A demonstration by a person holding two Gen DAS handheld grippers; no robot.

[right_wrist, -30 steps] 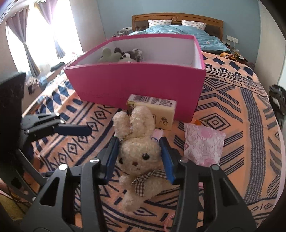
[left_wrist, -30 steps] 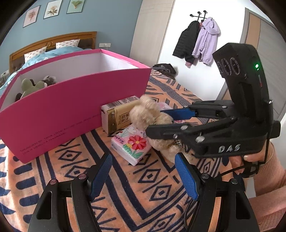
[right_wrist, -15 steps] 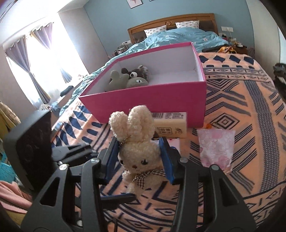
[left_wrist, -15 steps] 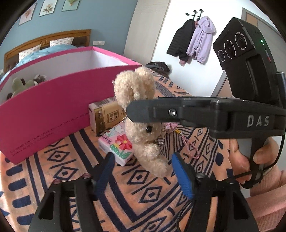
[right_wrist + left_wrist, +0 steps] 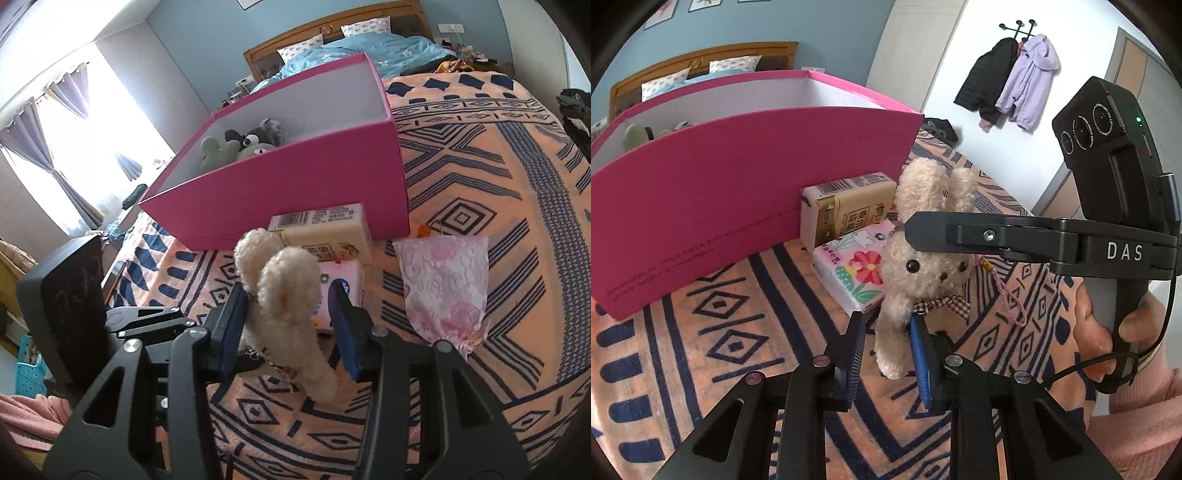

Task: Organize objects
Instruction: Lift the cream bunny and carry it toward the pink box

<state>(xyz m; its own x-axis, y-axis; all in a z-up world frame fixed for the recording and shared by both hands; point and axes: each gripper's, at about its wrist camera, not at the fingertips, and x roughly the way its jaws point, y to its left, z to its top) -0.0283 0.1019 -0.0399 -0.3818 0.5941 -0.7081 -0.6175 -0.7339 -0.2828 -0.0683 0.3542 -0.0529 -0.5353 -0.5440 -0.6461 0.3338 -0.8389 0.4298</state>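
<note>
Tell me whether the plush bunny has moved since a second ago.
Yes. The plush bunny has risen off the blanket: earlier it lay beside the floral tissue pack; now it hangs upright before it, in the right tongs.

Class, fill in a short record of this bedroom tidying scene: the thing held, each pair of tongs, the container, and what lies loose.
Thing held: plush rabbit, above the patterned blanket
Right tongs: closing, the rabbit's head between them
Left tongs: shut on one dangling leg
Container: pink box, open, soft toys inside
Loose items: gold tissue pack, floral tissue pack, pink pouch, all outside the box
</note>
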